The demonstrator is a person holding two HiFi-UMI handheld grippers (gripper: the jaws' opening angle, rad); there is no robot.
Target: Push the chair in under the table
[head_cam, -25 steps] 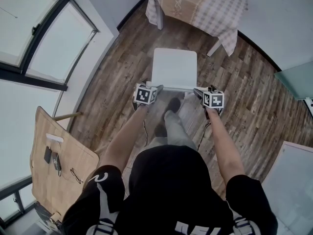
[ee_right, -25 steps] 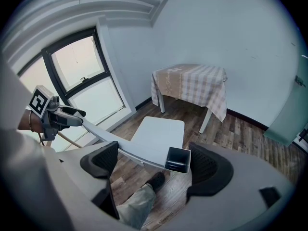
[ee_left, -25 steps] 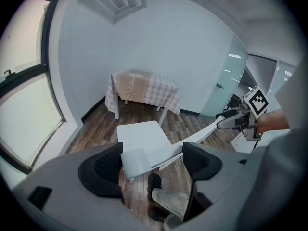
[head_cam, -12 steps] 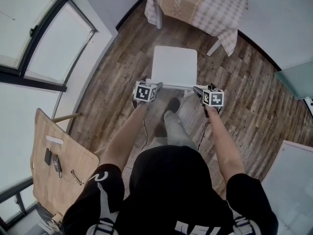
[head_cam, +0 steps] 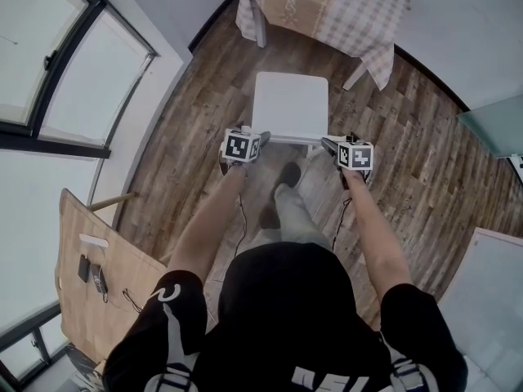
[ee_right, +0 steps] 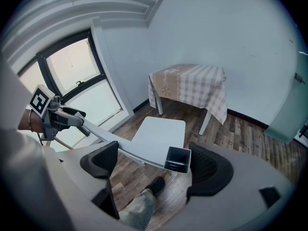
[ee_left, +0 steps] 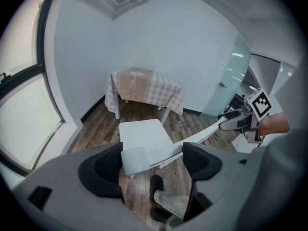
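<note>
The wooden floor (head_cam: pixel 204 80) carries the table (head_cam: pixel 327 6), draped in a checked cloth, against the wall. The white chair (head_cam: pixel 290 109) stands in front of the table, seat facing it, with floor visible between the two; no part is under the table. The backrest (ee_left: pixel 159 153) spans both grippers. Left gripper (head_cam: pixel 260 140): jaws wide, left backrest end between them. Right gripper (head_cam: pixel 329 147): jaws wide, right backrest end between them. Pad contact appears light but cannot be confirmed.

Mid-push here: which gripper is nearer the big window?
Left. The left gripper is at the chair back's end on the window side; the right gripper is at the opposite end, farther from the glass.
</note>
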